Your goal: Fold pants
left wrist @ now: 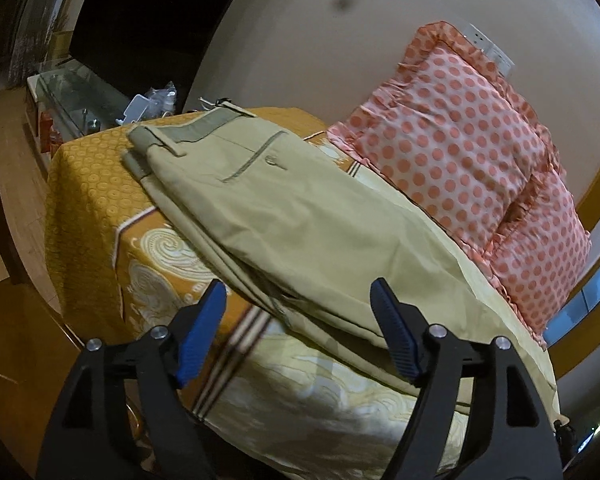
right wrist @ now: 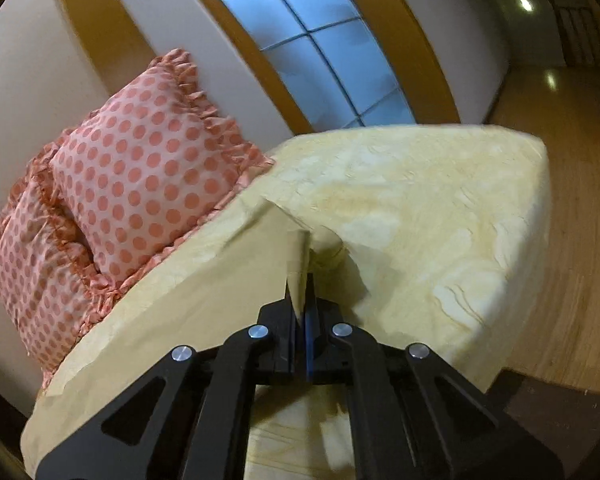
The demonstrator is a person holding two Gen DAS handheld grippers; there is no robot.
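On the yellow patterned bedspread (left wrist: 100, 184) lies one pair of khaki cotton pants (left wrist: 284, 224), waistband at the far end. Over them hangs the left gripper (left wrist: 300, 336), its two blue-padded fingers (left wrist: 204, 332) spread wide, holding nothing. Further right, two pink polka-dot frilled pillows (left wrist: 452, 148) lean against the wall. The right gripper (right wrist: 302, 312) pinches what seems to be a pant-leg end.

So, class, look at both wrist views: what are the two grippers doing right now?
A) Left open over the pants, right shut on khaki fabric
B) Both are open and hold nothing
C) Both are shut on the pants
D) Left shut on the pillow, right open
A: the left gripper stands with its jaws wide apart above the pants, while the right gripper pinches a fold of khaki fabric.
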